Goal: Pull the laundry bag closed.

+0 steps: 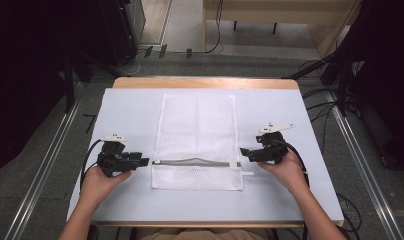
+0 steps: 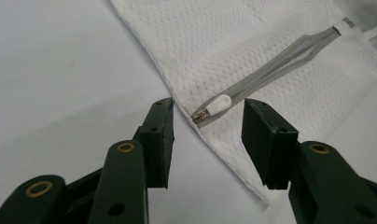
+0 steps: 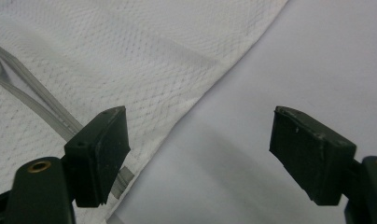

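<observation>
A white mesh bag (image 1: 197, 142) lay flat mid-surface (image 1: 125, 115). Your left gripper (image 2: 207, 135) sat at its left edge, jaws apart around the zipper pull (image 2: 213, 108). Your right gripper (image 3: 198, 154) spread its jaws wide, empty, at the bag's right edge.

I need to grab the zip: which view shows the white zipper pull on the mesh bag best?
The left gripper view: the white zipper pull sits close between open jaws. The high view shows it tiny; the right gripper view shows grey zipper tape.
</observation>
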`<state>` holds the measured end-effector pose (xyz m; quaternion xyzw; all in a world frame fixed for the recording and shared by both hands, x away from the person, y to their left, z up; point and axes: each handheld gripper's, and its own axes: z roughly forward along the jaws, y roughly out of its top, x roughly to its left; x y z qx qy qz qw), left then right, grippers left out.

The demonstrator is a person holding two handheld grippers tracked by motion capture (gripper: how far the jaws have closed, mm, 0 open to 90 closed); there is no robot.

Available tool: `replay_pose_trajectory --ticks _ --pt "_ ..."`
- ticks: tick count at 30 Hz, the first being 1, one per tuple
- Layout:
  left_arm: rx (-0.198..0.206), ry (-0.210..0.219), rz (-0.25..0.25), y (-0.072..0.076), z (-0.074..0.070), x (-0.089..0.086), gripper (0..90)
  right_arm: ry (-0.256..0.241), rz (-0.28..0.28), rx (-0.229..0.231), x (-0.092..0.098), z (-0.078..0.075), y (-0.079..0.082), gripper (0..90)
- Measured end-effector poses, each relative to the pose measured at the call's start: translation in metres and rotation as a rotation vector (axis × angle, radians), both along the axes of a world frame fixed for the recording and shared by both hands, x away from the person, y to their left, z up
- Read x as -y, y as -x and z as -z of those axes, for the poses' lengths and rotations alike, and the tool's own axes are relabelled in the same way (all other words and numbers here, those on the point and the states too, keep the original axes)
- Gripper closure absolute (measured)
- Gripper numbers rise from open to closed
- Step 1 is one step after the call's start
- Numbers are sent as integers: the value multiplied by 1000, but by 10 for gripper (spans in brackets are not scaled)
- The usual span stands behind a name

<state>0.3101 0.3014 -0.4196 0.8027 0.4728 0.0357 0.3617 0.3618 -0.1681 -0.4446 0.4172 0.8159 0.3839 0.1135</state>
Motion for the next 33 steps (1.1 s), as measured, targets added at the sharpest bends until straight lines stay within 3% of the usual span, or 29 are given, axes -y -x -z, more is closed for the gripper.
replay_pose_trajectory --ticks 2,3,5,7,16,26,33 --pt "9 -9 -5 0 1 0 542 3 -5 -5 0 0 0 249" --pt "-13 2 -21 -1 2 -1 545 0 -11 -6 0 1 0 256" --pt "-14 1 -21 -2 2 -2 546 -1 -14 -9 0 1 0 265" --pt "-1 -2 -25 -2 2 -3 539 2 -14 -14 0 1 0 284" --pt "0 10 -31 -2 2 -8 454 8 -23 -23 -1 0 1 364" --pt "-14 51 -43 -3 1 -11 405 20 -26 -33 -2 0 0 395" --pt "-3 43 -45 -2 1 -12 406 31 -33 -42 -2 1 1 400"
